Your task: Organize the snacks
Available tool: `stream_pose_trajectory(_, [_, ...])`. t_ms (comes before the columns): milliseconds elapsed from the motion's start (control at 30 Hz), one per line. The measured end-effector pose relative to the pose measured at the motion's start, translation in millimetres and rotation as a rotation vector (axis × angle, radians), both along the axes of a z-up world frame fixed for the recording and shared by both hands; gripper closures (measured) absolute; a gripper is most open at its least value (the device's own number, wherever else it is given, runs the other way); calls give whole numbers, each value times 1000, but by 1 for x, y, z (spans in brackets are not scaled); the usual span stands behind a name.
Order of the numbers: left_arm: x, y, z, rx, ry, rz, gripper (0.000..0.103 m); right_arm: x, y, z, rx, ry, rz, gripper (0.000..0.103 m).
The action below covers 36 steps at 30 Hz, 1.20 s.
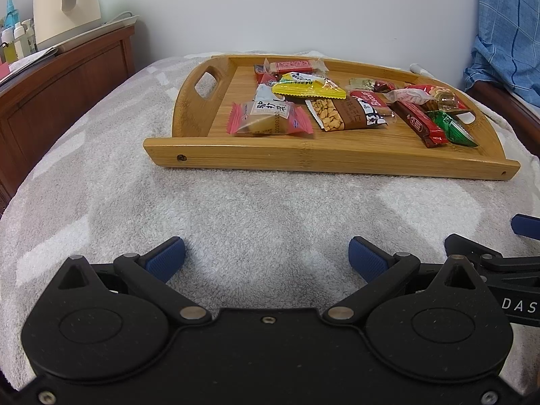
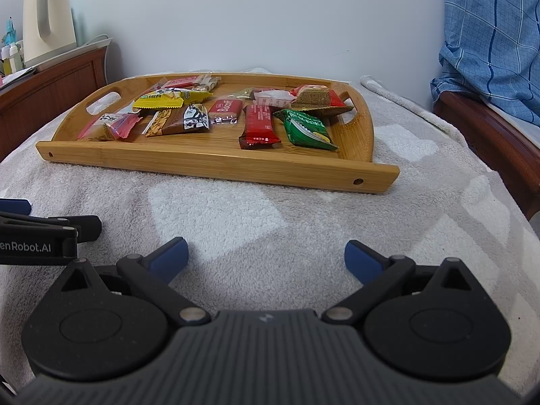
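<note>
A bamboo tray (image 1: 303, 160) (image 2: 216, 168) with two handle cut-outs lies on a grey-white towel and holds several wrapped snacks: a pink packet (image 1: 266, 119) (image 2: 109, 125), a yellow packet (image 1: 308, 88) (image 2: 162, 99), a brown peanut bar (image 1: 346, 114) (image 2: 179, 121), a red bar (image 1: 422, 123) (image 2: 259, 128), a green packet (image 1: 450, 127) (image 2: 307, 130) and a Biscoff biscuit (image 2: 225, 109). My left gripper (image 1: 266, 256) is open and empty, low over the towel in front of the tray. My right gripper (image 2: 266, 256) is open and empty beside it, to its right.
A cream kettle (image 1: 64, 3) (image 2: 47, 17) and small bottles (image 1: 15, 38) stand on a wooden cabinet (image 1: 60, 91) at the left. Blue checked fabric (image 2: 489, 33) lies on wooden furniture at the right. A white wall is behind the tray.
</note>
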<state>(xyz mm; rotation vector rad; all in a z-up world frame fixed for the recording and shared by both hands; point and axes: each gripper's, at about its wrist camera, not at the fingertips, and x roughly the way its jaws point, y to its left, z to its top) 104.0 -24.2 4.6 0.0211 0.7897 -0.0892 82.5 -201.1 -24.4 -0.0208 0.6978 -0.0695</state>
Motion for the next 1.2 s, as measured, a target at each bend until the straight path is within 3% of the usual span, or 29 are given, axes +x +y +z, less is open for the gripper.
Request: stream_pose_trajectory(1200, [-2,-1,0,2,-13,6,0,1,0,1,0,2,0,0])
